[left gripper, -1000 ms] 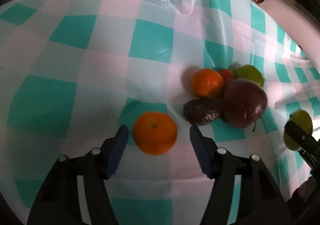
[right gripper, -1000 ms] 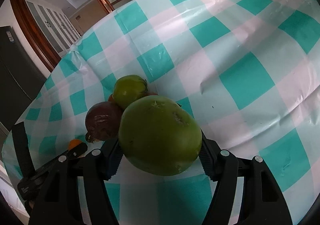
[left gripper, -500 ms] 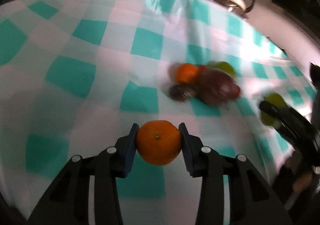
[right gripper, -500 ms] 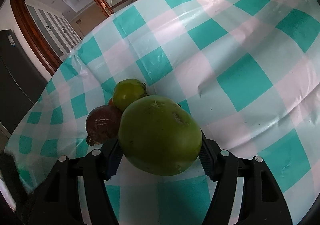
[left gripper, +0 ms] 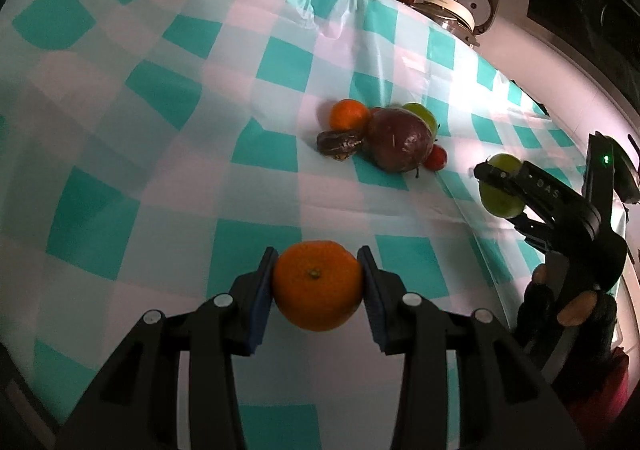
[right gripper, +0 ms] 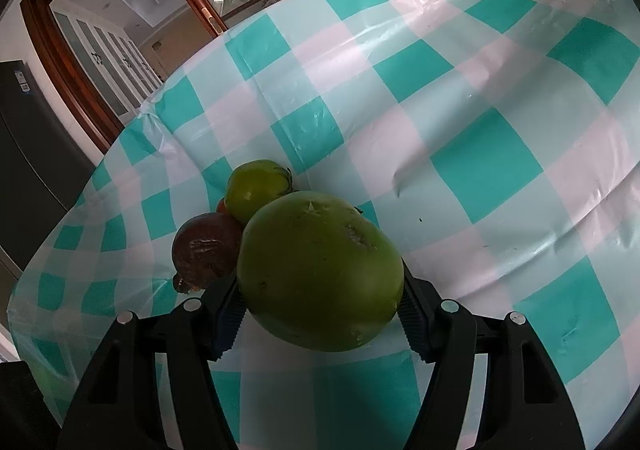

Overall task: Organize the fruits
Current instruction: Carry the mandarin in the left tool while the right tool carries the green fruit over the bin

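Note:
My left gripper [left gripper: 318, 284] is shut on an orange mandarin [left gripper: 317, 286] and holds it above the checked tablecloth. My right gripper [right gripper: 320, 300] is shut on a large green fruit [right gripper: 320, 270]; it also shows in the left wrist view [left gripper: 500, 190] at the right. A cluster of fruit lies mid-table: a second mandarin [left gripper: 348, 115], a dark purple fruit [left gripper: 400, 146], a wrinkled brown fruit [left gripper: 340, 142], a small red fruit [left gripper: 437, 158] and a green fruit [left gripper: 420, 114]. In the right wrist view the purple fruit [right gripper: 206, 250] and green fruit [right gripper: 258, 188] lie just beyond my fingers.
The table carries a teal and white checked plastic cloth [left gripper: 160, 98] with creases. A white kettle-like appliance [left gripper: 452, 12] stands past the far edge. A wooden-framed glass door [right gripper: 140, 10] and a dark fridge [right gripper: 28, 154] are behind the table.
My left gripper closed on the mandarin, lifted it and drew back from the fruit cluster. The right gripper kept hold of the green fruit and barely moved.

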### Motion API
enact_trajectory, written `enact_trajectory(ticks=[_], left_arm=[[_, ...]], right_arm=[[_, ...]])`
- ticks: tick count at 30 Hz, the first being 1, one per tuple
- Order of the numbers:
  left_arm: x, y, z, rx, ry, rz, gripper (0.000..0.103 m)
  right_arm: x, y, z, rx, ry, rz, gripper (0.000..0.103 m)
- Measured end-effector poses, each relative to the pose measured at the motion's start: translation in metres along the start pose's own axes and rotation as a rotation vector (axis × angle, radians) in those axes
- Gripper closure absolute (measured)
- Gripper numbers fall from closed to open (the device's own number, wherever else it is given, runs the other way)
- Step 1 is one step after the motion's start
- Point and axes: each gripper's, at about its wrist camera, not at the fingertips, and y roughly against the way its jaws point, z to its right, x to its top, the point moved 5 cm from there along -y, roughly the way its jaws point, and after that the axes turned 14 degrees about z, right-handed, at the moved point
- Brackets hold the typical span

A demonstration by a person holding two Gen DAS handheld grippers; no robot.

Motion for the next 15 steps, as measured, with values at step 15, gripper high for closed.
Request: enact_trajectory(ticks=[15], left_arm=[[0.0064, -0.0062, -0.0073, 0.010, 0.048, -0.018, 0.062]], right_arm=[[0.0018, -0.0039, 0.0001, -0.029, -0.009, -0.012, 0.038]])
